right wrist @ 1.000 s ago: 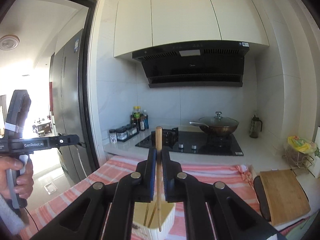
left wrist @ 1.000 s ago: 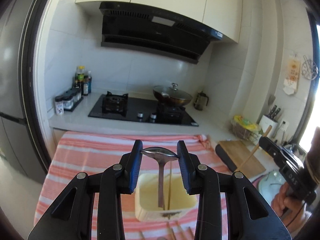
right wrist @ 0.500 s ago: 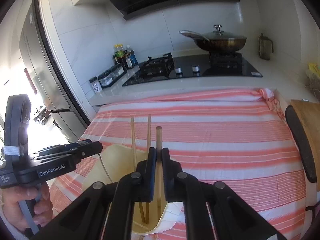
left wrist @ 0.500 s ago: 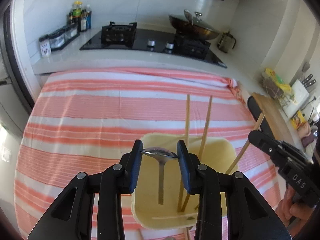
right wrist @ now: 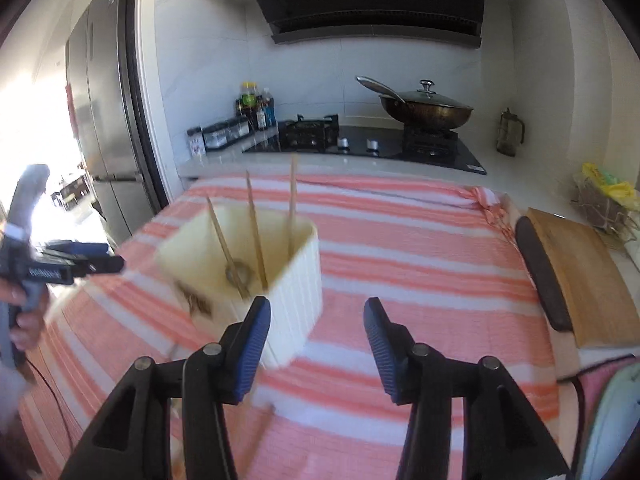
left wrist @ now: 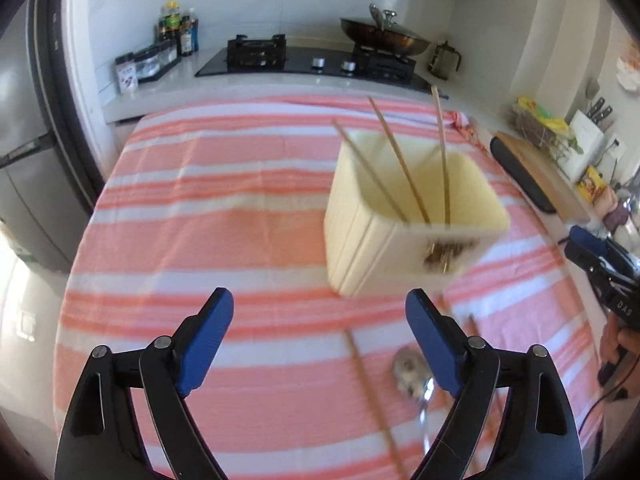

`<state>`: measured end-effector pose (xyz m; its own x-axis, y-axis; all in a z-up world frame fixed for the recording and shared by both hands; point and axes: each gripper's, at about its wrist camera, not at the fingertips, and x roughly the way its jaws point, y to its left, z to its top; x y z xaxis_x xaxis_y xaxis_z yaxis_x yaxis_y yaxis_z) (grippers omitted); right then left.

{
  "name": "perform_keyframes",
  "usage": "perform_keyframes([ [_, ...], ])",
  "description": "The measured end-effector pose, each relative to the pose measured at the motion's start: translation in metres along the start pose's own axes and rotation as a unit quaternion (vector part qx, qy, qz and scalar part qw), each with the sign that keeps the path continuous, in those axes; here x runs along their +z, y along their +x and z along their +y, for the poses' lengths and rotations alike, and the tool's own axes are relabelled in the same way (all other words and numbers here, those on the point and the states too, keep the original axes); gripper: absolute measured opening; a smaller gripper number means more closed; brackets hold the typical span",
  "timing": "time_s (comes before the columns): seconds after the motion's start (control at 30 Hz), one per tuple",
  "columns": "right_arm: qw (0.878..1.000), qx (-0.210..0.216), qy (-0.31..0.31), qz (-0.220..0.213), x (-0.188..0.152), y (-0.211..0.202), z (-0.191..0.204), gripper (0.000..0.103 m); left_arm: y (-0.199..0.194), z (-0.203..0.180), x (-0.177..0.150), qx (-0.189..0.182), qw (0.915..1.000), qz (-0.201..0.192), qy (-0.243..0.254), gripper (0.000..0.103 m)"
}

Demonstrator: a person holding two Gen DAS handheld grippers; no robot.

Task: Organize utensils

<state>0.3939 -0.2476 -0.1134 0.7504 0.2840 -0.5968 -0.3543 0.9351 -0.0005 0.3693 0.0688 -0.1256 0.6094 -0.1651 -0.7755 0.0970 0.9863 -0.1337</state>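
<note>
Both claws are opening with nothing between their blue pads: the left claw (left wrist: 320, 332) spreads wide above the striped cloth (left wrist: 208, 208) on the tabletop, and the right claw (right wrist: 318, 334) is parting just beside the cream utensil holder (right wrist: 296, 276). Three chopsticks (left wrist: 400, 160) lean in that holder, with a spoon's bowl (right wrist: 237, 272) low inside. On the cloth near the left claw lie a metal spoon (left wrist: 416, 376) and another chopstick (left wrist: 368, 384).
</note>
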Motion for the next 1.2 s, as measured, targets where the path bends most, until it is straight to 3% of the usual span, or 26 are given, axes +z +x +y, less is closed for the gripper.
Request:
perform_keyframes([
  [0.1,0.998,-0.025,-0.018,0.05,-0.069,-0.017,0.005,0.05,-0.001,0.01,-0.063,0.019,0.999,0.035,-0.019,0.089],
  [0.2,0.995,-0.028,0.005,0.092,-0.125,-0.028,0.011,0.05,0.001,0.009,-0.109,0.04,0.9975,0.045,-0.037,0.09],
  [0.37,0.992,-0.048,0.026,0.111,-0.174,-0.039,0.018,0.05,0.006,0.001,-0.132,0.062,0.996,0.014,-0.063,0.089],
  [0.5,0.989,-0.053,0.042,0.128,-0.183,-0.032,0.01,0.05,0.013,-0.001,-0.136,0.089,0.9949,-0.006,-0.047,0.089],
  [0.77,0.988,-0.07,0.052,0.124,-0.183,-0.028,0.009,0.055,0.02,0.008,-0.142,0.095,0.994,0.004,-0.055,0.09],
  [1.2,0.989,-0.06,0.057,0.121,-0.184,-0.025,0.01,0.062,0.027,0.007,-0.145,0.1,0.9938,0.015,-0.045,0.102],
])
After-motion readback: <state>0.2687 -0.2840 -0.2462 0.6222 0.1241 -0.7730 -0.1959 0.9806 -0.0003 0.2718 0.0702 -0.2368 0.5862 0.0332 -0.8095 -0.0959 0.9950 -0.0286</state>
